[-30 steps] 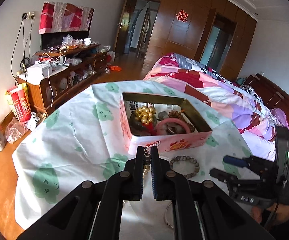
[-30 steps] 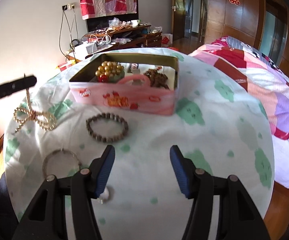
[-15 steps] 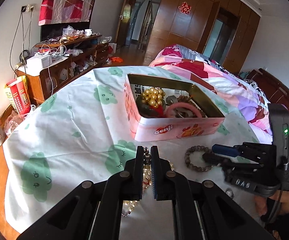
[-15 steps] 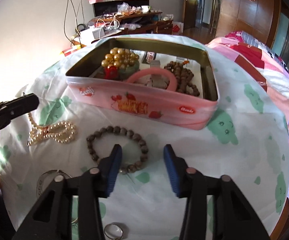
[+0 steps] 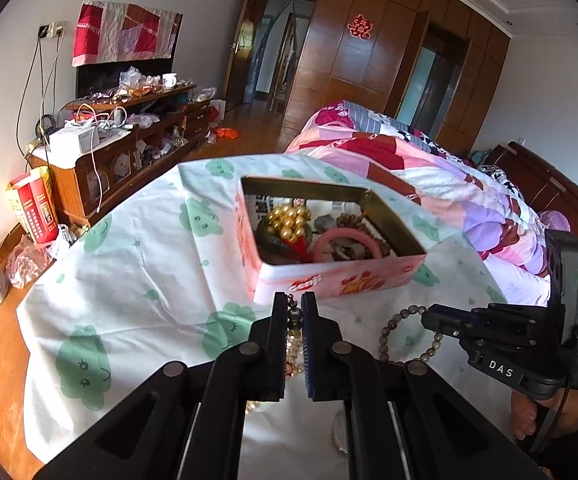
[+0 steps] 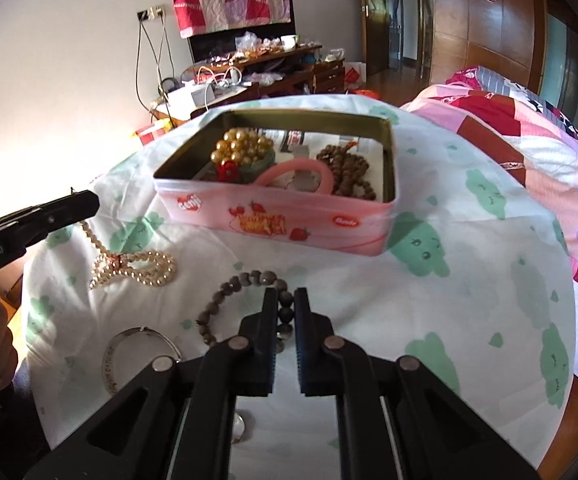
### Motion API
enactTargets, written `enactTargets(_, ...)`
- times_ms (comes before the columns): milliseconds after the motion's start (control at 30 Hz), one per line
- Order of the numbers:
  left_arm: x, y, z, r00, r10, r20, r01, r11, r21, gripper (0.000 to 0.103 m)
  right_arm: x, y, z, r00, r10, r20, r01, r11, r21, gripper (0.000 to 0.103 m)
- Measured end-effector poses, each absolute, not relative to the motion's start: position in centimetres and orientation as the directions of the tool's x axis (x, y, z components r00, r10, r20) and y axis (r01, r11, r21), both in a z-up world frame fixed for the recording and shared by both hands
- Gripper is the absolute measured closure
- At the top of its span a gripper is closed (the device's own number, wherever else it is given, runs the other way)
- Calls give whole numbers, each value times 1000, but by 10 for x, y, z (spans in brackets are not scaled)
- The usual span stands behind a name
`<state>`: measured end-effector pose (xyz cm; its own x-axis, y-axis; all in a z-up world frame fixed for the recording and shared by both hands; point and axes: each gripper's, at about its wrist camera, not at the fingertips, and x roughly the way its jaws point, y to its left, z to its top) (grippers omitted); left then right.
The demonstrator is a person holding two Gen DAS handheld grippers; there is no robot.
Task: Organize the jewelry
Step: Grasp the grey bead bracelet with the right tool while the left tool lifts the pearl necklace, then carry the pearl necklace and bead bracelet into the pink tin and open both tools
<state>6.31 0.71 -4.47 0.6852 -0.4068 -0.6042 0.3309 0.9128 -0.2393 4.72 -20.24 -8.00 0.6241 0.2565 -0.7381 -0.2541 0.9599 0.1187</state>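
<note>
A pink tin box (image 5: 341,278) (image 6: 273,220) holds gold beads, a pink bangle and brown beads. My left gripper (image 5: 293,303) is shut on a pearl necklace (image 6: 129,266) whose rest lies on the cloth; in the right wrist view its tip (image 6: 77,204) is left of the box. My right gripper (image 6: 285,300) is shut on a dark bead bracelet (image 6: 245,284) (image 5: 405,328) lying in front of the box.
A silver bangle (image 6: 137,354) and a small ring (image 6: 239,428) lie on the white cloth (image 5: 129,264) near the front edge. A bed with a patchwork quilt (image 5: 429,176) is on the right. A cluttered wooden cabinet (image 5: 121,144) stands at the back left.
My right gripper moved forward over the dark bead bracelet and shut on it. My left gripper stayed shut on the pearl necklace and shifted a little.
</note>
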Motion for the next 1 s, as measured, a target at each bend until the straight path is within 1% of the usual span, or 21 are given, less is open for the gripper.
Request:
enactTargets(333,64,-2,-22,706,-415,-574,357,908,-218,98,47,-211,-62,663,266,-699,-246,960,132,92)
enactTargets(1000,91,-20,9,737,-410,-537,399,906,-144,98,67,-225,-25,731,254,-633,-245,964,104,92)
